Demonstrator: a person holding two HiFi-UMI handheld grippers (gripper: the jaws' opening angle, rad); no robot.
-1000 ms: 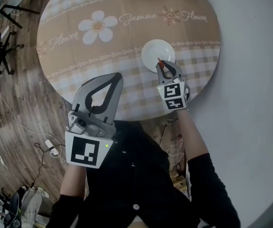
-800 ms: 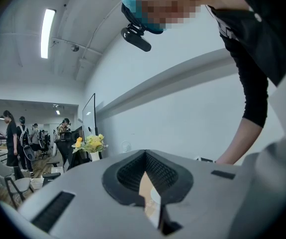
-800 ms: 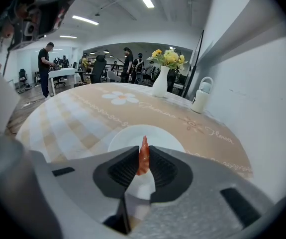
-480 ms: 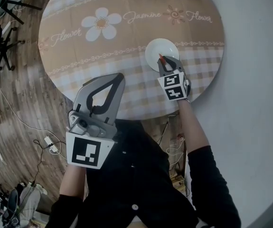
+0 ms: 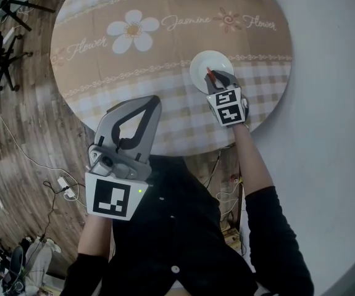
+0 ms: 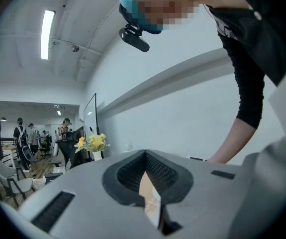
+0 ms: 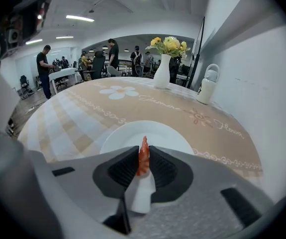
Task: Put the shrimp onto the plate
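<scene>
A small orange-red shrimp (image 7: 143, 159) is pinched upright between the jaws of my right gripper (image 7: 143, 156), which is shut on it. The same shrimp (image 5: 210, 75) pokes out of the right gripper (image 5: 214, 80) in the head view, over the near edge of the white plate (image 5: 209, 65). In the right gripper view the plate (image 7: 157, 133) lies just beyond the jaws, bare. My left gripper (image 5: 141, 106) hangs near the table's front edge, raised and tilted up; its jaws are shut with nothing between them (image 6: 147, 176).
The round table (image 5: 134, 60) has a beige checked cloth with a flower print. A vase of yellow flowers (image 7: 165, 63) and a white jug (image 7: 207, 83) stand at its far side. People and chairs fill the room behind. A wall runs along the right.
My right gripper has moved a little forward and right with the shrimp, closer over the plate's near rim. The left gripper has stayed where it was.
</scene>
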